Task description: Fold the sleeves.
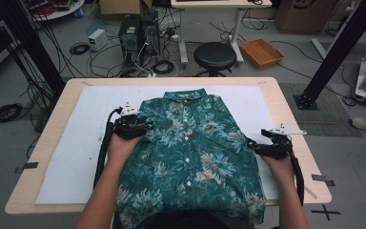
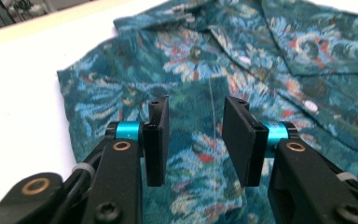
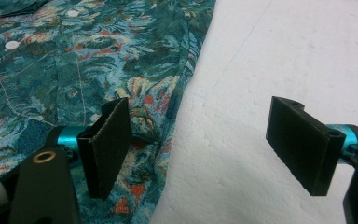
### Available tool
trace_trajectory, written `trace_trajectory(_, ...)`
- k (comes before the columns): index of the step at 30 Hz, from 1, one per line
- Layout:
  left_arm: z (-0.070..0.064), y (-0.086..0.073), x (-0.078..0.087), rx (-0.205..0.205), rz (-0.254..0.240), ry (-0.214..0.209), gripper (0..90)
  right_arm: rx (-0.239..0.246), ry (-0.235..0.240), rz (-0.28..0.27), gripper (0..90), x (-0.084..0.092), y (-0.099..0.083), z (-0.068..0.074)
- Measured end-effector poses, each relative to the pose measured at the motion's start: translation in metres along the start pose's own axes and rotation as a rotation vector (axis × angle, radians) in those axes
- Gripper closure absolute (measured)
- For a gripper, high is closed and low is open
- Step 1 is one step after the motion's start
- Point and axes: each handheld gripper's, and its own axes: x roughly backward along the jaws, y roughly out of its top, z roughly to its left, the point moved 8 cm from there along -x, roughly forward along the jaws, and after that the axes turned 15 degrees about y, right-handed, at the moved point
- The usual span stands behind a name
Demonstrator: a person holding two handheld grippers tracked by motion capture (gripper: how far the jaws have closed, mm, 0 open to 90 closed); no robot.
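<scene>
left tool (image 2: pixel 196 140): partly parted over shirt (image 2: pixel 205 79) (nothing gripped) | right tool (image 3: pixel 205 149): wide, empty

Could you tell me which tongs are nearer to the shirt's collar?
Left. The left tongs sit over the shirt by its shoulder, just below and beside the collar. The right tongs are at the shirt's side edge, lower down and farther away.

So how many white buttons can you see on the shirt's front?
3 in the high view, down the shirt placket: below the collar, mid-chest, lower. Others may be hidden.
</scene>
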Motion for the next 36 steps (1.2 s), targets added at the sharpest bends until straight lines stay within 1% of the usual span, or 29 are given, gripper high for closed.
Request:
trace_trajectory(2, -0.001, -0.001, 0.0, 0.006, -0.005, -0.001, 61.4, 0.0, -0.001, -0.001, 22.8, 0.0, 0.0, 0.0)
trace_trajectory(3, 0.0, -0.003, 0.0, 0.001, 0.003, -0.001, 61.4, 0.003, -0.002, -0.002, 22.7, 0.0, 0.0, 0.0)
trace_trajectory(5, -0.002, -0.01, 0.002, 0.003, 0.021, -0.003, 61.4, 0.011, -0.002, -0.002, 22.7, 0.0, 0.0, -0.001)
trace_trajectory(6, -0.002, -0.016, 0.004, 0.003, 0.044, 0.005, 61.4, 0.012, -0.002, -0.002, 22.7, 0.0, 0.0, 0.0)
trace_trajectory(7, -0.001, -0.023, 0.007, -0.004, 0.082, 0.019, 61.4, 0.013, -0.002, -0.003, 22.7, 0.0, 0.0, 0.0)
trace_trajectory(8, -0.001, -0.028, 0.009, -0.005, 0.105, 0.024, 61.3, 0.01, -0.002, -0.003, 22.7, 0.0, 0.0, 0.0)
trace_trajectory(9, -0.002, -0.034, 0.013, 0.0, 0.118, 0.02, 61.3, 0.011, -0.002, -0.002, 22.7, 0.0, 0.0, 0.0)
trace_trajectory(11, -0.005, -0.046, 0.019, 0.023, 0.146, -0.015, 61.7, 0.008, -0.001, 0.001, 22.7, 0.0, 0.0, 0.0)
trace_trajectory(13, -0.008, -0.056, 0.022, 0.017, 0.177, -0.037, 62.2, 0.007, -0.002, 0.001, 22.8, 0.0, 0.0, 0.0)
trace_trajectory(15, -0.011, -0.061, 0.023, 0.011, 0.194, -0.049, 62.3, 0.006, -0.003, 0.001, 22.8, 0.0, 0.0, 0.0)
trace_trajectory(16, -0.012, -0.06, 0.023, 0.0, 0.194, -0.052, 62.3, 0.007, -0.004, 0.001, 22.8, 0.0, 0.0, 0.0)
trace_trajectory(17, -0.013, -0.057, 0.023, 0.004, 0.186, -0.054, 62.2, 0.007, -0.004, 0.002, 22.7, 0.0, 0.0, 0.0)
trace_trajectory(21, -0.018, -0.033, 0.021, -0.001, 0.105, -0.059, 59.0, 0.008, -0.004, 0.001, 22.8, 0.0, 0.0, 0.0)
trace_trajectory(22, -0.02, -0.025, 0.018, -0.006, 0.081, -0.057, 57.9, 0.008, -0.005, 0.001, 22.8, 0.0, 0.0, 0.0)
trace_trajectory(25, -0.024, -0.011, 0.007, -0.014, 0.061, -0.063, 56.8, 0.009, -0.004, 0.0, 22.8, 0.0, 0.0, 0.0)
trace_trajectory(26, -0.026, -0.007, 0.002, -0.003, 0.056, -0.07, 56.3, 0.008, -0.004, 0.0, 22.8, 0.0, 0.0, 0.0)
trace_trajectory(28, -0.028, 0.001, -0.008, -0.012, 0.067, -0.073, 55.7, 0.007, -0.004, 0.0, 22.8, 0.0, 0.0, 0.0)
trace_trajectory(29, -0.03, 0.005, -0.015, -0.013, 0.067, -0.061, 55.7, 0.006, -0.004, 0.0, 22.8, 0.0, 0.0, 0.0)
trace_trajectory(30, -0.031, 0.007, -0.02, -0.013, 0.074, -0.061, 55.7, 0.005, -0.002, 0.0, 22.8, 0.0, 0.0, 0.0)
trace_trajectory(31, -0.031, 0.009, -0.027, -0.024, 0.091, -0.056, 55.7, 0.002, -0.002, 0.001, 22.8, 0.0, 0.0, 0.0)
trace_trajectory(32, -0.033, 0.009, -0.034, -0.031, 0.119, -0.05, 55.7, 0.004, -0.001, 0.0, 22.8, 0.0, 0.0, 0.0)
trace_trajectory(33, -0.035, 0.008, -0.043, -0.046, 0.13, -0.044, 55.6, 0.003, -0.001, 0.0, 22.8, 0.0, 0.0, 0.0)
trace_trajectory(34, -0.037, 0.007, -0.049, -0.048, 0.152, -0.042, 55.9, 0.004, 0.0, 0.0, 22.8, 0.0, 0.0, 0.0)
trace_trajectory(36, -0.041, -0.002, -0.063, -0.089, 0.225, -0.031, 59.4, 0.003, 0.0, 0.0, 22.8, 0.0, 0.0, 0.0)
